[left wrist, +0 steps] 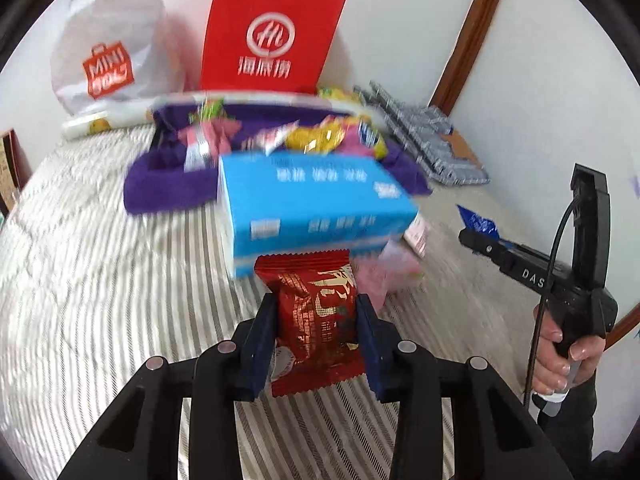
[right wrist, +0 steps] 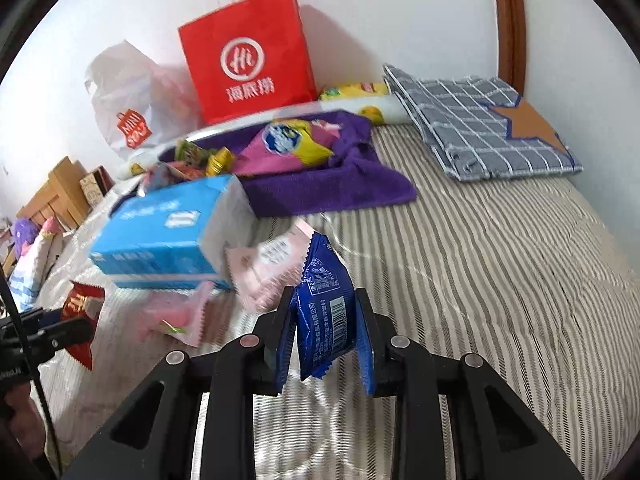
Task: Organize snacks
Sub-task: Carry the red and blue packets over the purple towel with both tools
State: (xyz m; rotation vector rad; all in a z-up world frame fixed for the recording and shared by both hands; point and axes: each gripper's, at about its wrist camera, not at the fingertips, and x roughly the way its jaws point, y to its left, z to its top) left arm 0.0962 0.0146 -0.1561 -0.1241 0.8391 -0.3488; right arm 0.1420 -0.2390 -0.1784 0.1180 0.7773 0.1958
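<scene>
1. We see the left gripper (left wrist: 316, 320) with its jaws drawn in on a red snack packet (left wrist: 316, 316), both pads pressed against the packet's sides; the packet stands upright between them, clear of the striped bedcover (left wrist: 100, 280)
2. We see the right gripper (right wrist: 324, 320) pinching a blue snack packet (right wrist: 322, 304), which hangs edge-on between the narrowly set pads, above the bedcover
3. A blue tissue box (left wrist: 316, 208) lies just beyond the red packet; pale pink packets (right wrist: 268, 272) rest against its near corner, between the two grippers
4. Behind the box, a purple towel (right wrist: 332, 188) lines a tray heaped with assorted snacks (right wrist: 288, 140), near the wall
5. A red paper bag (right wrist: 248, 56) and a white plastic bag (left wrist: 108, 40) stand against the wall behind the tray
6. A folded grey checked cloth (right wrist: 472, 120) occupies the far right corner of the bed
7. Open bedcover extends to the right of the right gripper and to the left of the left gripper; the middle ground is crowded by the box and pink packets
8. In the left wrist view, a hand (left wrist: 560, 356) grasps the right gripper's handle at the right edge
</scene>
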